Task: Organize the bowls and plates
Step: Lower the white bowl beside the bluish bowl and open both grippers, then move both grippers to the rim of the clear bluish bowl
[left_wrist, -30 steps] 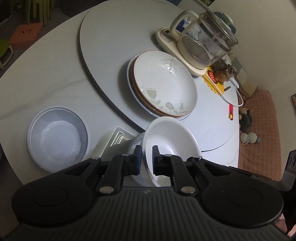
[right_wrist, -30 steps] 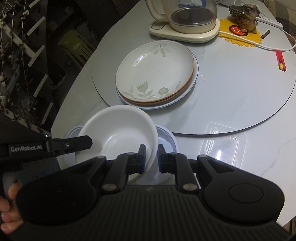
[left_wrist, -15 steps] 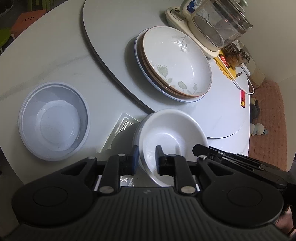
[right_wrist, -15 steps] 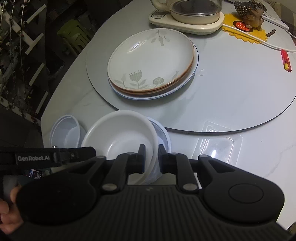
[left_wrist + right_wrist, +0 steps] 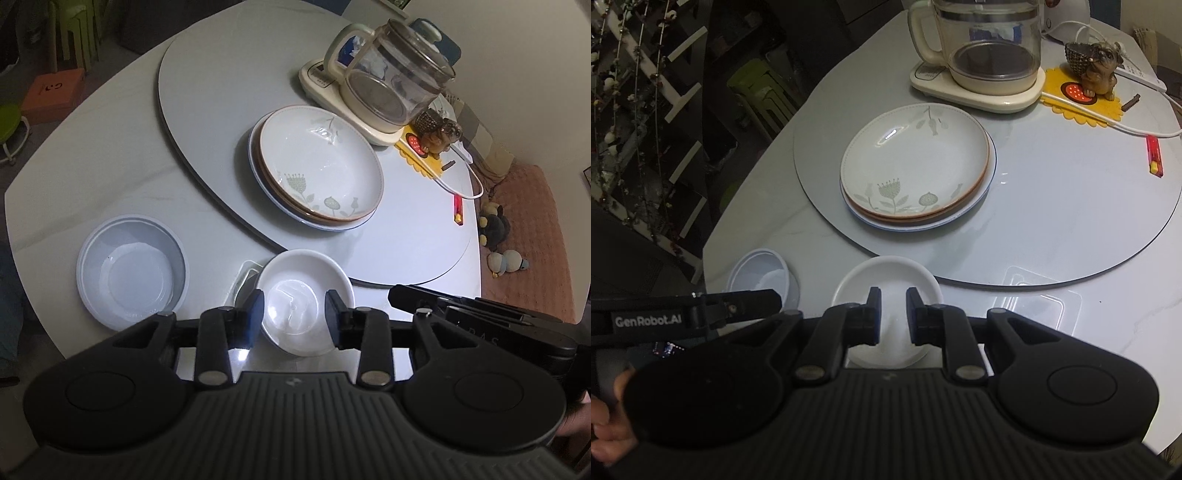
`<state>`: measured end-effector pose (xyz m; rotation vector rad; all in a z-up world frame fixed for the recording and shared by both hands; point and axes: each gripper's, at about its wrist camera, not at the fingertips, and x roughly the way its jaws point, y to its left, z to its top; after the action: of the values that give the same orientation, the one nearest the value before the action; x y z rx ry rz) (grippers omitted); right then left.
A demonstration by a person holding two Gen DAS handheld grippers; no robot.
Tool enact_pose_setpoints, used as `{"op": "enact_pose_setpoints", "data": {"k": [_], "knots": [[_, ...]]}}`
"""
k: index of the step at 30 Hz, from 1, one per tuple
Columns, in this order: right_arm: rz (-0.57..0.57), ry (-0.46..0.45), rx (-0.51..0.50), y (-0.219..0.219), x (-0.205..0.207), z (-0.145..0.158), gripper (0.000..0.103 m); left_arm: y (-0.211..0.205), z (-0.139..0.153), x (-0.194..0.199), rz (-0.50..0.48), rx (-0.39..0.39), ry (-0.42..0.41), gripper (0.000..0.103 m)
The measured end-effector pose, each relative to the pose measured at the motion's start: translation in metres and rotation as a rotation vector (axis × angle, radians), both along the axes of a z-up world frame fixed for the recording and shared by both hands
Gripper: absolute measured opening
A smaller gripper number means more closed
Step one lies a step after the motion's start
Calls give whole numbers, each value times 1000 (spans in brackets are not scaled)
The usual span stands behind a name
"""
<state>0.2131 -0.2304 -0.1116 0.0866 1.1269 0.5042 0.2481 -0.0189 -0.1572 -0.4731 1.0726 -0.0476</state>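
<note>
The small bowl [image 5: 304, 299] is plain white. The plastic bowl [image 5: 131, 271] is pale bluish white. The top plate [image 5: 914, 162] is cream with grey-green flowers and a brown edge. The bottom plate [image 5: 979, 201] is white with a thin blue rim. The mat [image 5: 1082, 98] is yellow. Both grippers are black.

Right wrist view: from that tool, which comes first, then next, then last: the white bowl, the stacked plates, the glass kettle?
1. White bowl: directly under the right tool, at the table's near edge.
2. Stacked plates: beyond it, on the turntable.
3. Glass kettle: farthest, at the back.
</note>
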Motion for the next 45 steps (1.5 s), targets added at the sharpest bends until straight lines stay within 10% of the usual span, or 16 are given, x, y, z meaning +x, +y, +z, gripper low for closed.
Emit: {"op": "enact_pose_setpoints", "data": {"k": [19, 41, 45], "knots": [[90, -114, 55, 6, -33, 48, 18, 16, 60, -54, 32, 78, -149, 41], [201, -96, 32, 71, -44, 41, 19, 81, 42, -79, 165, 135, -108, 57], [178, -83, 4, 80, -39, 37, 50, 96, 34, -80, 199, 139, -93, 65]]}}
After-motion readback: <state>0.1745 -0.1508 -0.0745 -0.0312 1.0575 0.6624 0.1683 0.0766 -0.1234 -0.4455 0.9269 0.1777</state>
